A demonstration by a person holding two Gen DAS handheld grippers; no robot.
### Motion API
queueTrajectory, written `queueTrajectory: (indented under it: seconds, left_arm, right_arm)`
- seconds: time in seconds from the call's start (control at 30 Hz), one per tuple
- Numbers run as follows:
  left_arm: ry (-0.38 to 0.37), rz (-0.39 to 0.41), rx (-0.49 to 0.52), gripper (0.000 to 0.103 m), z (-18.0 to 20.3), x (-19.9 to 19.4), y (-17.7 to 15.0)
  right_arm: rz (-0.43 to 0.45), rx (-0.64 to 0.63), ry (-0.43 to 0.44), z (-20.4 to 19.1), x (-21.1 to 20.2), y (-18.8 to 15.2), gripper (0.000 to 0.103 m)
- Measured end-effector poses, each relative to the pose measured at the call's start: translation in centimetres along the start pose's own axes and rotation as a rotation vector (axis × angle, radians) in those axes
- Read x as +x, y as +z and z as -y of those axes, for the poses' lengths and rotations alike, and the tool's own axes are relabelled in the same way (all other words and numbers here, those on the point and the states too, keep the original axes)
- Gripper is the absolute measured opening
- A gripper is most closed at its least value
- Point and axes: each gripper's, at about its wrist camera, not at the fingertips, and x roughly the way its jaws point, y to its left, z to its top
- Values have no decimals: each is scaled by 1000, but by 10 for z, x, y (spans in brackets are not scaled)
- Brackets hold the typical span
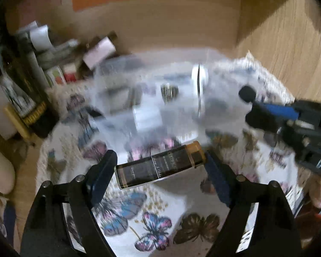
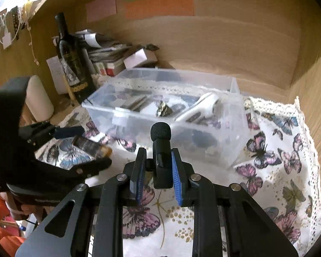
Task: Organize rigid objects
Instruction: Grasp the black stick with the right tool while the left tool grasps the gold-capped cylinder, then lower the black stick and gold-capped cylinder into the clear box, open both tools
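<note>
A small dark bottle with an amber cap (image 1: 158, 167) lies crosswise between my left gripper's (image 1: 160, 160) fingers. Both pads touch its ends, and it stays sharp while the background blurs, so it is gripped just above the butterfly cloth. The right wrist view shows that bottle (image 2: 92, 146) in the left gripper (image 2: 89, 147) at left. My right gripper (image 2: 159, 152) is shut on a black microphone with a foam head (image 2: 161, 130), held upright just short of the clear plastic box (image 2: 229, 141). In the left wrist view the right gripper (image 1: 259, 111) reaches in from the right.
The box holds a white handled object (image 2: 201, 107) and several small items. Behind it to the left stand a dark wine bottle (image 2: 72, 64), a stack of books and papers (image 2: 109, 53) and a white cylinder (image 2: 39, 98). Wooden walls enclose the butterfly cloth (image 2: 278, 154).
</note>
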Motion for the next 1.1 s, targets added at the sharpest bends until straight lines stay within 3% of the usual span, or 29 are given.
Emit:
queueTrajectory:
  seconds: [0.23,0.4,0.8,0.97,1.1]
  left_arm:
    - [-16,153,-48,83,-9,-27,43]
    - [-18,212,-58,83,-12,-27,69]
    - [-41,53,-62,83,-18,45,84]
    - [-38,36,-60,83,-19,57,81]
    - [-54,18,-70,84,-21,57,78]
  right_arm:
    - [97,7,-35,5,-17,28,21]
    - [132,10,-68,11,-14,48,21]
    - [-18,90,-68,39,63,47,21]
    - [-41,95,-57,41,73,43,21]
    - [-36,92,-47,41,70,43,29]
